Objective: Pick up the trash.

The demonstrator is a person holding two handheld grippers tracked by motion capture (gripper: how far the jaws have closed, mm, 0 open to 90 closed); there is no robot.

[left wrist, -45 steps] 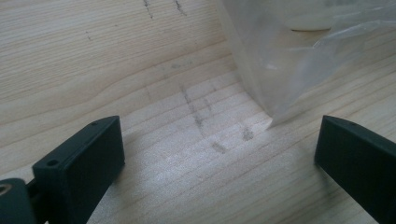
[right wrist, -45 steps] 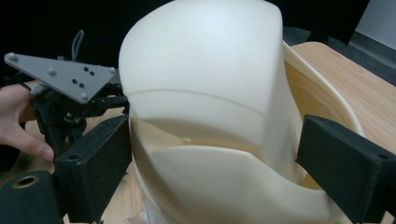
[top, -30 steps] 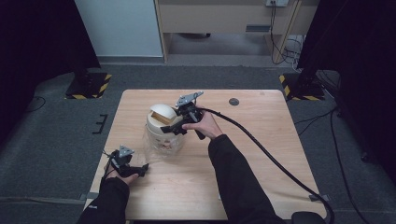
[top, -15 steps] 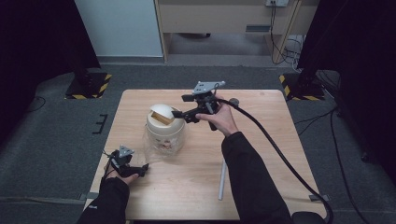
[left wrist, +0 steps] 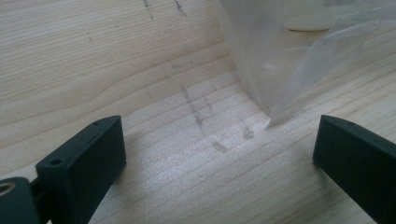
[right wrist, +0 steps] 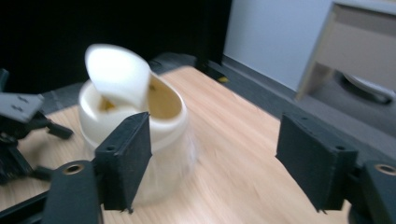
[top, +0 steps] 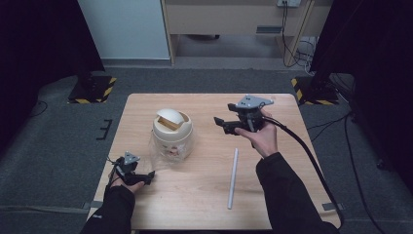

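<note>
The right gripper [top: 220, 122] is held up over the table [top: 204, 204], to the right of the bin [top: 171, 132] and well apart from it. Its jaws are spread with nothing between them, and they have just been closing a little. The bin's white flap [right wrist: 119, 72] is tipped open. A white tube [top: 233, 178] lies on the table nearby. The left gripper [top: 146, 176] is rested near the front edge with jaws spread, just beside the clear bag [left wrist: 285, 60].
</note>
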